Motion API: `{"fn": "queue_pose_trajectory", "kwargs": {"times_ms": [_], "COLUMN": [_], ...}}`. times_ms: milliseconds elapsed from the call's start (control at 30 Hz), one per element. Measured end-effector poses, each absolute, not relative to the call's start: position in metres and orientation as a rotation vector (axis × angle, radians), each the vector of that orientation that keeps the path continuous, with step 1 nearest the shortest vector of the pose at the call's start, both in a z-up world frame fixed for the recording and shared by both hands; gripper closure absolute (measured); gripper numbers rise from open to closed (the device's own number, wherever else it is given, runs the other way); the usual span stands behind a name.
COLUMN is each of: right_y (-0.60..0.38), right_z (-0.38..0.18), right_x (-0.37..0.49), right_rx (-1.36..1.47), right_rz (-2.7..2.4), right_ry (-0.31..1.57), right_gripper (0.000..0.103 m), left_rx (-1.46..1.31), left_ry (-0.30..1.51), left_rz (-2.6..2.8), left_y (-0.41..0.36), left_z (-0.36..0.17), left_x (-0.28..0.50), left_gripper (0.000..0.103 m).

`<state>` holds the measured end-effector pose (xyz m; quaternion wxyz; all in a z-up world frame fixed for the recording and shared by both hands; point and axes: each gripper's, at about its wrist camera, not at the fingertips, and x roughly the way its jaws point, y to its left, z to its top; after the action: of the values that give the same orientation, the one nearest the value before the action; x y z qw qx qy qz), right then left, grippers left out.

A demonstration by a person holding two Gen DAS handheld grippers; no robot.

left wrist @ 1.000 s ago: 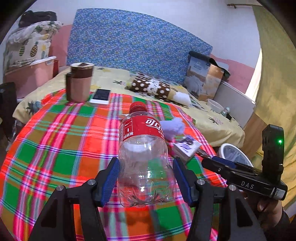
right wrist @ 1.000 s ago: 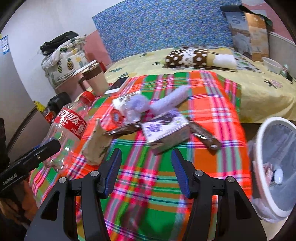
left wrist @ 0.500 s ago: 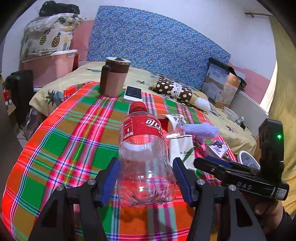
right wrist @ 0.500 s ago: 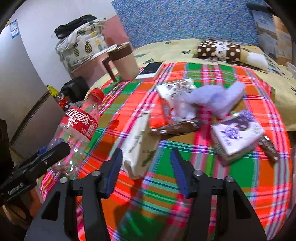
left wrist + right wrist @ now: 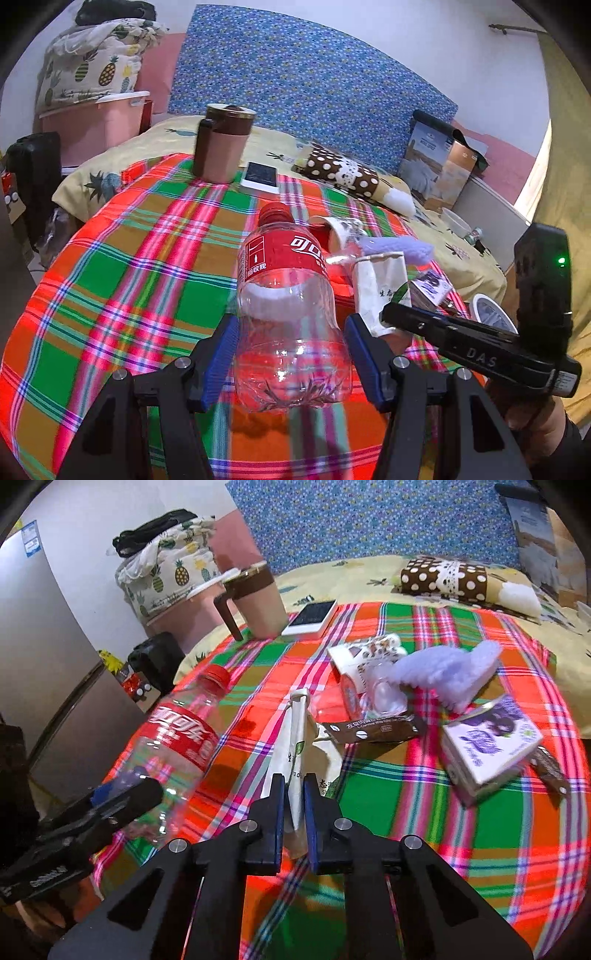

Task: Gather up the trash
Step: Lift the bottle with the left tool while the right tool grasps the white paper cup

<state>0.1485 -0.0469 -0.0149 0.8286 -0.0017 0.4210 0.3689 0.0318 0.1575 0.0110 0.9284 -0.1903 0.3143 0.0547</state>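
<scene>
My left gripper (image 5: 291,354) is shut on an empty clear cola bottle (image 5: 288,314) with a red label and cap, held above the plaid tablecloth (image 5: 129,280). The bottle also shows in the right wrist view (image 5: 177,746). My right gripper (image 5: 294,808) is shut on a flat white paper bag (image 5: 295,753), also in the left wrist view (image 5: 380,284). Beyond lie a brown wrapper (image 5: 369,731), a purple-and-white carton (image 5: 487,746), a lilac fluffy cloth (image 5: 447,672) and a white printed packet (image 5: 365,657).
A pink mug with a brown lid (image 5: 221,147) and a phone (image 5: 260,175) stand at the table's far side. A white trash bin (image 5: 491,314) sits on the floor at the right. A bed with a spotted pillow (image 5: 343,173) lies behind.
My right gripper has moved left to the white paper bag and closed on it. My left gripper still holds the bottle, and its view has shifted a little left.
</scene>
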Motion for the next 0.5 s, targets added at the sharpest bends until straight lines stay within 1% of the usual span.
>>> {"fn": "queue_pose_trajectory", "kwargs": {"times_ms": [500], "right_y": [-0.128], "right_z": [0.011], "right_x": [0.132], "right_rx": [0.083], "right_rz": [0.669], "right_ry": [0.797], "right_gripper": [0.091], "left_rx": [-0.320], "left_ry": [0.647], "left_rz": [-0.040], "left_y": [0.076], "left_z": [0.030], "left_x": [0.049], "left_gripper": [0.043]}}
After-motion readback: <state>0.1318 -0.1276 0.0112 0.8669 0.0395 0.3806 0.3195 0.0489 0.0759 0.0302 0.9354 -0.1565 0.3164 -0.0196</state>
